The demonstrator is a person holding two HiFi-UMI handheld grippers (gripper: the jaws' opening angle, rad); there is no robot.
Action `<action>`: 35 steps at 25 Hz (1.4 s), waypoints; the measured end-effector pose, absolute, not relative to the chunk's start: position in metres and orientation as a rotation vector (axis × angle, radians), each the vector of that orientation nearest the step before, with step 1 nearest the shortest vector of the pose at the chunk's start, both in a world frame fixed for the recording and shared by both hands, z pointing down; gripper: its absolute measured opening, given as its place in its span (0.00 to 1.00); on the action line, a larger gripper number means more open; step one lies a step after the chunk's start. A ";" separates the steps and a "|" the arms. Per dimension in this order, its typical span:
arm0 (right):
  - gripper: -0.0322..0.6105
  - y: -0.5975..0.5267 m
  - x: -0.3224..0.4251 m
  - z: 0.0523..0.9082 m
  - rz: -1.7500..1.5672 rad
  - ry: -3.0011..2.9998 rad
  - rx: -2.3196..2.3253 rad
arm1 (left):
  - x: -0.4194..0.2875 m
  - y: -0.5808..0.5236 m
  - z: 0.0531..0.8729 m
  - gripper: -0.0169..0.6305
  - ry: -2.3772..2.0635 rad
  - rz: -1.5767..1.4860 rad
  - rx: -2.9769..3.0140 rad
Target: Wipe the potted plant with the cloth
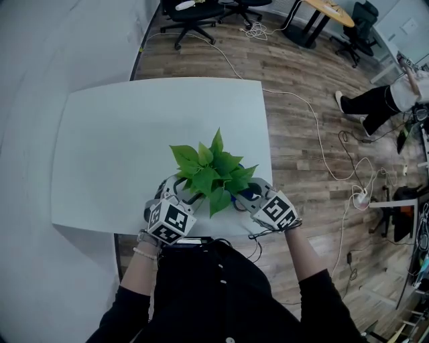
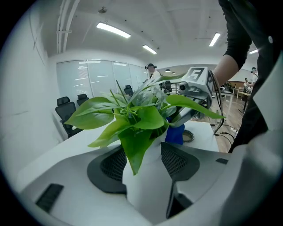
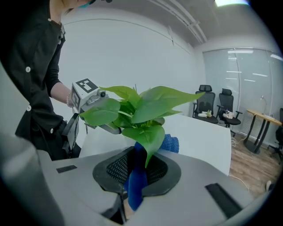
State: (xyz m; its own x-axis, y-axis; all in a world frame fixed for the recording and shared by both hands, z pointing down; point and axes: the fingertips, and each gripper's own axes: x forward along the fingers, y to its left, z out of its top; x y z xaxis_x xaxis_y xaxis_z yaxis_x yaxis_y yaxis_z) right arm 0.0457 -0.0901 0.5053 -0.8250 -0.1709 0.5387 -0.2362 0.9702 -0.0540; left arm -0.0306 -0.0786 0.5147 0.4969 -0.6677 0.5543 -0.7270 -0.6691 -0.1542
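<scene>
A potted plant (image 1: 211, 171) with broad green leaves stands near the front edge of the white table (image 1: 134, 134). My left gripper (image 2: 143, 161) is shut on the plant's white pot (image 2: 148, 190), one pad pressed against each side. In the head view the left gripper (image 1: 184, 195) sits at the plant's left and the right gripper (image 1: 244, 194) at its right. My right gripper (image 3: 137, 170) is shut on a blue cloth (image 3: 136, 183), whose free end (image 3: 170, 143) lies under the foliage. One leaf (image 3: 148, 137) hangs over the right jaws, touching the cloth.
The table's front edge runs just below both grippers. A small round object (image 2: 188, 136) lies on the table beyond the pot. Office chairs (image 1: 194, 13) stand on the wood floor behind, cables (image 1: 315, 127) trail to the right, and a person (image 1: 375, 100) sits at far right.
</scene>
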 end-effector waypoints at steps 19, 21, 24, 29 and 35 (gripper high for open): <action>0.17 -0.031 0.012 0.504 0.226 -2.645 0.291 | -0.031 -0.079 0.516 0.42 -1.237 0.897 2.632; 0.17 -0.038 0.020 0.504 0.233 -2.636 0.319 | -0.031 -0.079 0.515 0.42 -1.235 0.895 2.631; 0.17 -0.054 0.034 0.505 0.235 -2.620 0.378 | -0.031 -0.078 0.514 0.42 -1.232 0.895 2.633; 0.17 -0.093 0.058 0.502 0.173 -2.580 0.442 | -0.032 -0.079 0.517 0.42 -1.223 0.896 2.639; 0.17 -0.156 0.085 0.485 -0.013 -2.500 0.435 | -0.033 -0.080 0.518 0.41 -1.213 0.897 2.641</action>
State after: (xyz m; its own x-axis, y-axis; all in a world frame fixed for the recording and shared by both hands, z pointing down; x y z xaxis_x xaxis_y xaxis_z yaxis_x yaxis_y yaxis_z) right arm 0.0849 -0.1564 0.4855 -0.7693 -0.3107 0.5582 -0.3050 0.9464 0.1064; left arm -0.0329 -0.0798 0.5184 0.5092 -0.6613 0.5509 -0.7201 -0.6779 -0.1480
